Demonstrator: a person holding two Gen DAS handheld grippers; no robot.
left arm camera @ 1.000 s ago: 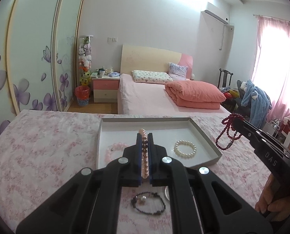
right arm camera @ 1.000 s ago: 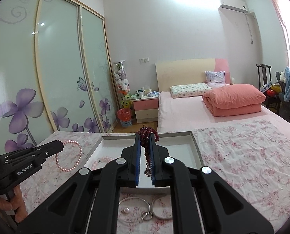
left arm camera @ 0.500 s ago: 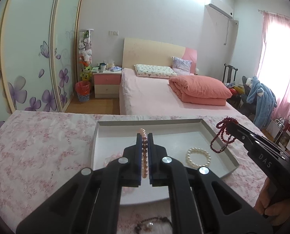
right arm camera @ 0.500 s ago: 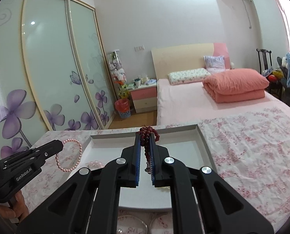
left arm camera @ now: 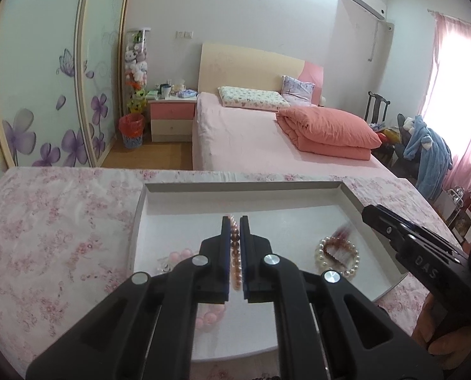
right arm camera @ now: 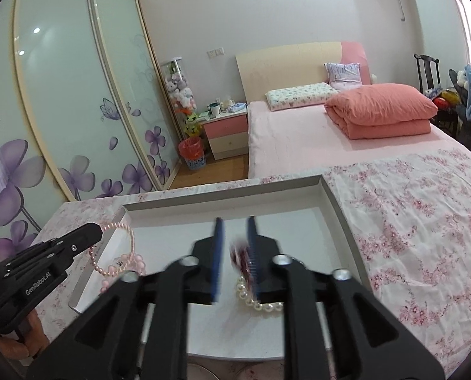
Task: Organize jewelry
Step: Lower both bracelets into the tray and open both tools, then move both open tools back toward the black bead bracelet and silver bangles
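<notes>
A shallow white tray (left arm camera: 235, 188) lies on the floral tablecloth. My left gripper (left arm camera: 234, 221) is shut on a pink pearl bracelet (left arm camera: 234, 247) and holds it over the tray; from the right wrist view the bracelet (right arm camera: 131, 237) hangs off its tip (right arm camera: 93, 229). My right gripper (right arm camera: 234, 221) is open over the tray (right arm camera: 330, 196). The dark red bead string (right arm camera: 240, 256) is blurred below its fingers, dropping onto a white pearl bracelet (right arm camera: 257, 304). Both show in the left wrist view: red beads (left arm camera: 340, 247), white pearls (left arm camera: 337, 258). A pale pink bead bracelet (left arm camera: 180, 258) lies at the tray's left.
The table is covered with a pink floral cloth (right arm camera: 425, 237). A bed with a folded salmon quilt (left arm camera: 327, 129) stands behind the table, with a nightstand (left arm camera: 172, 115) and wardrobe doors to the left. Silver rings show faintly at the right wrist view's bottom edge.
My right gripper opened and let go of the dark red beads, which fall into the tray by the white pearl bracelet. Both grippers moved forward over the tray. My left gripper still holds the pink bracelet.
</notes>
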